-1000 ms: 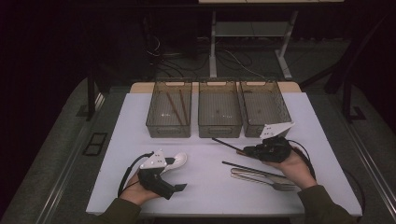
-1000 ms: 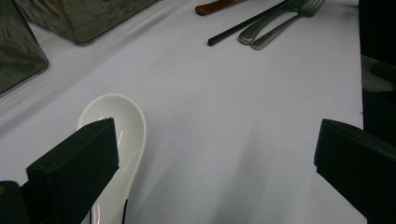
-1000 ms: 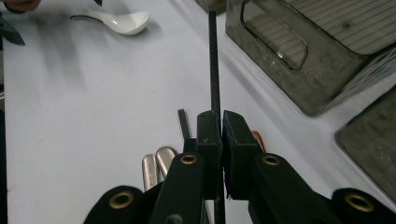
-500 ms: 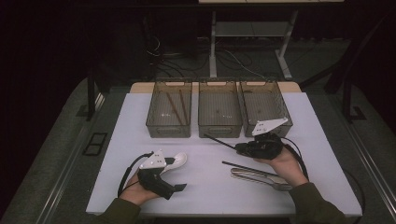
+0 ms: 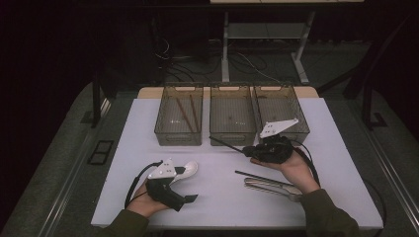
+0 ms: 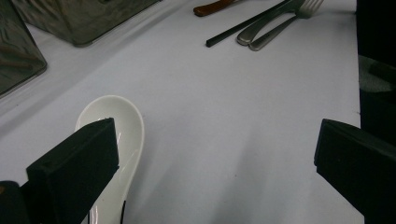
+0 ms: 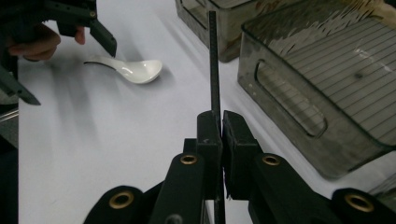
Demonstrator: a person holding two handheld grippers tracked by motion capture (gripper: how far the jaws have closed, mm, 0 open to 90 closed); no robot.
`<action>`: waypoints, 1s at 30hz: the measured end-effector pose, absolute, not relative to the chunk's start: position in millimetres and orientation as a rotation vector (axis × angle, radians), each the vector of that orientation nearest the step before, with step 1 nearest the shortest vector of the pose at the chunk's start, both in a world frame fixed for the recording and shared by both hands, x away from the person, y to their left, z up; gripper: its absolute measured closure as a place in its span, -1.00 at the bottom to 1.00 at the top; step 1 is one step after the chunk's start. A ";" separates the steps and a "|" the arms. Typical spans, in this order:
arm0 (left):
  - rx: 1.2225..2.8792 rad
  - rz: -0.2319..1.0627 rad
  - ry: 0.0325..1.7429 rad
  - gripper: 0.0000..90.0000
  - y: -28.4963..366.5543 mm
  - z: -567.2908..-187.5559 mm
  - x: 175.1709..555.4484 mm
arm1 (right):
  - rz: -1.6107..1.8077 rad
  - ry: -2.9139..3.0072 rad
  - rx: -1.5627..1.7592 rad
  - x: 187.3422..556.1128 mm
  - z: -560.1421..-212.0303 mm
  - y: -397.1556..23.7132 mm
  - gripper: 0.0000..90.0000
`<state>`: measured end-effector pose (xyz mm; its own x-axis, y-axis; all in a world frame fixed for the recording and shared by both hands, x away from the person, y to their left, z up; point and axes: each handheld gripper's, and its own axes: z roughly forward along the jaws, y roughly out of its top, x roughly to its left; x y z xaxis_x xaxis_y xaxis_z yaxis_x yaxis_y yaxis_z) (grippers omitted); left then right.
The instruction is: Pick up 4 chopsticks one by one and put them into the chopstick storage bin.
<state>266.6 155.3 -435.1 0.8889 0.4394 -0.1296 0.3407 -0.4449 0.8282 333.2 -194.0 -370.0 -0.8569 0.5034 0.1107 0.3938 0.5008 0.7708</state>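
My right gripper [image 5: 248,150] [image 7: 221,125] hovers in front of the middle bin [image 5: 232,134], shut on a black chopstick [image 5: 223,142] [image 7: 213,56] that points away to the left, toward the bins. My left gripper [image 5: 186,186] [image 6: 215,154] rests low over the table at the front left, its jaws wide open with nothing between them. A white ceramic spoon [image 5: 187,170] [image 6: 119,135] [image 7: 135,70] lies just beside its left jaw. A second black chopstick [image 5: 261,176] [image 6: 243,25] lies on the table under my right hand.
Three clear bins stand in a row at the back; the left bin [image 5: 179,134] holds brown chopsticks and the right bin [image 5: 296,129] is behind my right gripper. Metal cutlery [image 5: 272,186] [image 6: 280,23] lies at the front right. A white cloth [image 5: 123,163] covers the table.
My right gripper has moved left and slightly up with the black chopstick, closer to the middle bin. The left gripper and the white spoon have stayed where they were.
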 end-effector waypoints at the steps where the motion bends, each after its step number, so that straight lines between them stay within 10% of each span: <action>1: 2.074 0.127 0.562 -1.00 155.4 -434.9 266.5 | 1.286 2.606 0.785 334.1 -368.4 -192.3 0.92; 30: 2.071 0.122 0.555 -1.00 156.1 -433.7 266.9 | 1.209 2.581 0.950 385.8 -349.5 -126.8 0.92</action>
